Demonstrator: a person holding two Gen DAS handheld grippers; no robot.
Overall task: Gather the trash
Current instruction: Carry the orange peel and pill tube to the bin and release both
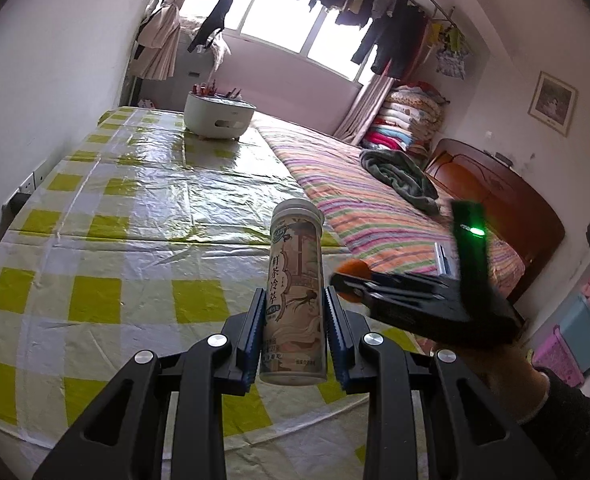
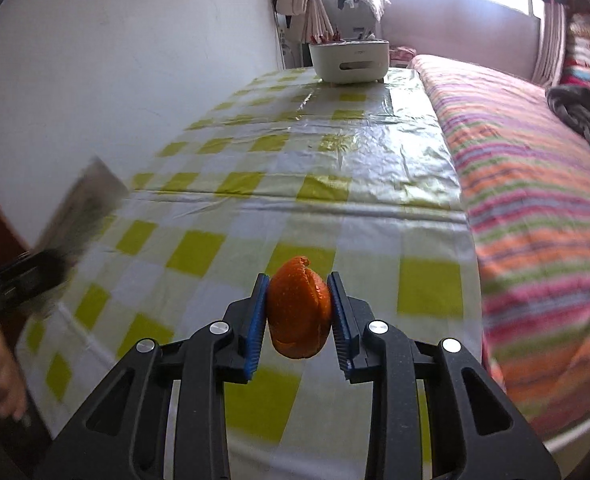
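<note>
My left gripper [image 1: 294,320] is shut on a tall beige drink can [image 1: 295,292] with Chinese print and a white lid, held upright above the checked table [image 1: 107,240]. My right gripper [image 2: 299,312] is shut on a piece of orange peel [image 2: 299,308] above the same table [image 2: 335,184]. The right gripper also shows in the left wrist view [image 1: 349,280] just right of the can, with the peel's orange edge [image 1: 355,269] at its tip. The can appears blurred at the left edge of the right wrist view [image 2: 79,208].
A white tub [image 1: 219,116] with red items stands at the table's far end, also in the right wrist view [image 2: 349,60]. A striped bed [image 1: 375,200] runs along the table's right side. A white wall [image 1: 35,100] borders the left.
</note>
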